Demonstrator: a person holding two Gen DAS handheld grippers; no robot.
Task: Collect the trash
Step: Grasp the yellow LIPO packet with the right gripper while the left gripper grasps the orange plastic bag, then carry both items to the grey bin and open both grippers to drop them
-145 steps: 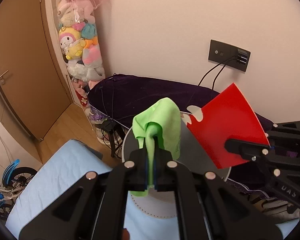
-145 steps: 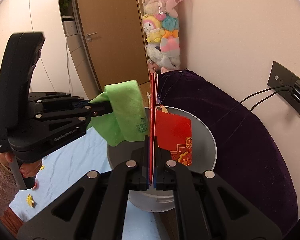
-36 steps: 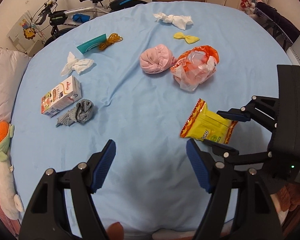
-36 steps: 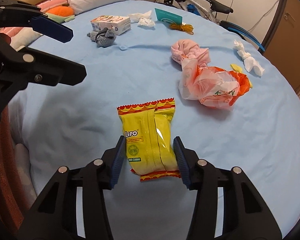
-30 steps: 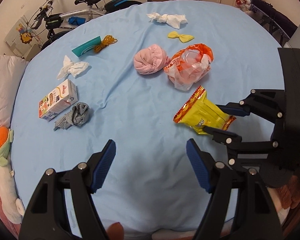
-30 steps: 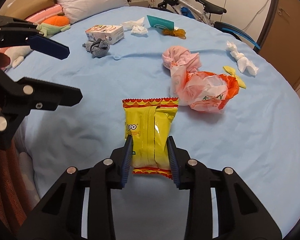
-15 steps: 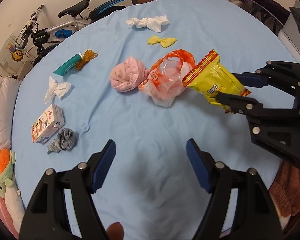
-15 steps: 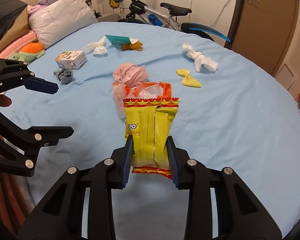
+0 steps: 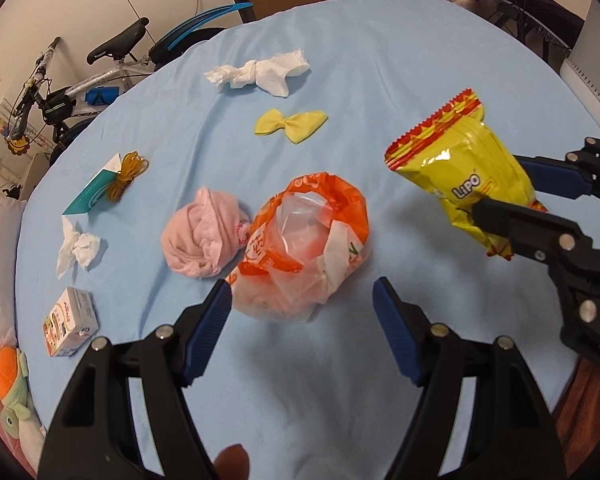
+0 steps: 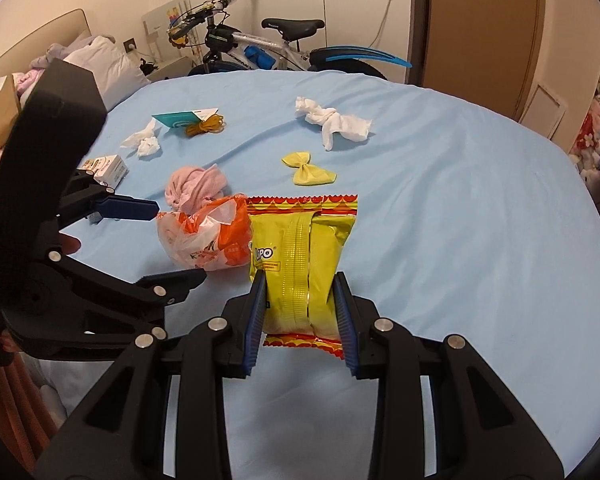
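Between right hand-held gripper [image 10: 300, 312] pads: glossy yellow foil snack packet [image 10: 300, 256], clamped.
Left hand-held gripper [image 9: 300, 312] gapes before crumpled orange plastic bag [image 9: 304, 244]; slick foil may slip.

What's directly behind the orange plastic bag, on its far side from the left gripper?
A pink balled-up cloth sits against the orange plastic bag; the yellow bow lies farther back. The bag's contents can't be made out.

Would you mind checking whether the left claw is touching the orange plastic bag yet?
Apart. The left wrist view shows the left claw open, blue sheet visible between its right finger and the orange plastic bag.
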